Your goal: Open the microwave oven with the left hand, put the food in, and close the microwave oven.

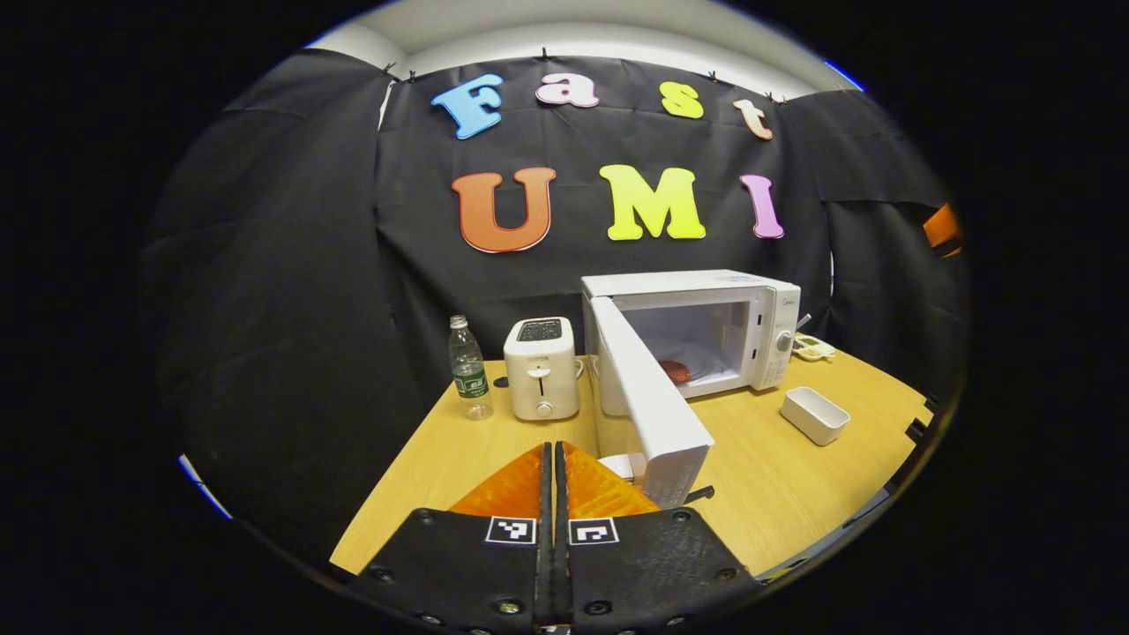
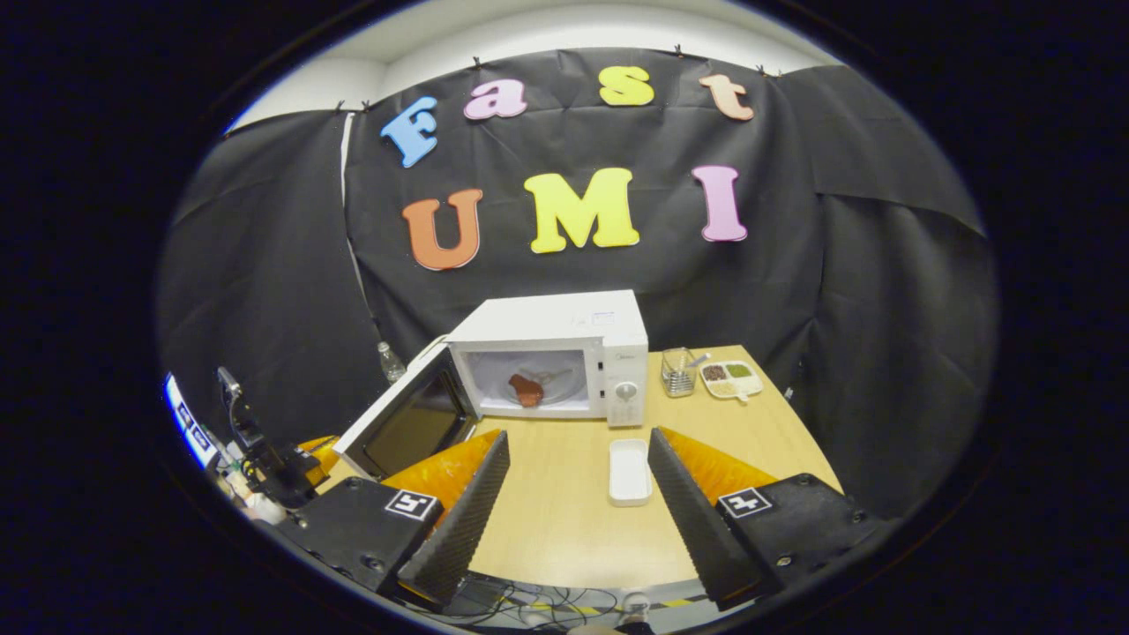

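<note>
On the wooden table (image 2: 564, 520), the microwave oven (image 2: 564, 353) is being left with its door (image 1: 657, 410) swung open and the food (image 2: 527, 389) lying inside, while the left gripper (image 1: 554, 459) is being held closed and the right gripper (image 2: 578, 454) spread apart.

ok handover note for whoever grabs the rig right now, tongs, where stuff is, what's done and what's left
Left tongs: shut, empty, close behind the open microwave door.
Right tongs: open, empty, over the table, white tray between the fingers' line of sight.
Food: inside the microwave on its plate.
Done: door opened, food in.
Left: swing the door closed with the left tongs.
</note>
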A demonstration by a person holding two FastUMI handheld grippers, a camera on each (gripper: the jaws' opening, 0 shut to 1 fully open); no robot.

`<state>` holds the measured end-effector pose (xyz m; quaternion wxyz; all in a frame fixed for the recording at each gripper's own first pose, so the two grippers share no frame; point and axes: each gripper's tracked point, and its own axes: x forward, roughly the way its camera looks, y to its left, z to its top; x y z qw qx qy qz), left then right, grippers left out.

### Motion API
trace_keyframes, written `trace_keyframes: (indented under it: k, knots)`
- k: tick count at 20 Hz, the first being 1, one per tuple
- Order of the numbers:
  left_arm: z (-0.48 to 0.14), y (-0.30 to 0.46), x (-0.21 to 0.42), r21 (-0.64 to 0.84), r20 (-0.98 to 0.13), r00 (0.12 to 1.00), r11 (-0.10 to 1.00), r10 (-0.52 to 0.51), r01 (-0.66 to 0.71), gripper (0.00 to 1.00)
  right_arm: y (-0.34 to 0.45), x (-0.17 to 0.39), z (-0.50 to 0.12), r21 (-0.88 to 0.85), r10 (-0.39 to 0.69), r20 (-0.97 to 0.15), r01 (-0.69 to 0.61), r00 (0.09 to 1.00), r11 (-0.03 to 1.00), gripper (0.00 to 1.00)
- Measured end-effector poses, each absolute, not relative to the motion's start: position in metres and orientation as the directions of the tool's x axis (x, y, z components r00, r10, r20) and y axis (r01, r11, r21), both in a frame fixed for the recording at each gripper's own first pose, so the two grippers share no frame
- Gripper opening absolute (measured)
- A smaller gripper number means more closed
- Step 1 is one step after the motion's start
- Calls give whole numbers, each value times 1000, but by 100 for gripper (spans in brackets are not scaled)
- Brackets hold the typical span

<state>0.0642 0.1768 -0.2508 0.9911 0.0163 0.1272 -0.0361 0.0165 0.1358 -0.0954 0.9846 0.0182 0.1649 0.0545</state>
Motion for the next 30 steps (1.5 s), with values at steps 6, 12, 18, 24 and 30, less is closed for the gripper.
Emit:
trace_keyframes:
  k: [6, 12, 18, 24, 30]
  knots:
    - [-254, 134, 60, -4, -269, 955, 992, -124, 127, 0, 131, 16, -105, 60, 123, -347, -109, 930, 992, 100]
    - [-253, 79, 67, -17, -278, 942, 982, -185, 188, 0, 116, 19, -109, 47, 129, -355, -121, 926, 992, 100]
    - [-252, 25, 91, -7, -274, 935, 972, -228, 235, 0, 89, 29, -99, 31, 144, -340, -142, 929, 989, 100]
    - [-250, -31, 126, -10, -273, 928, 965, -255, 262, 0, 47, 51, -94, 4, 135, -339, -142, 931, 990, 100]
    - [-252, -80, 162, 2, -277, 922, 959, -271, 283, 0, -3, 77, -95, -14, 114, -342, -127, 933, 992, 100]
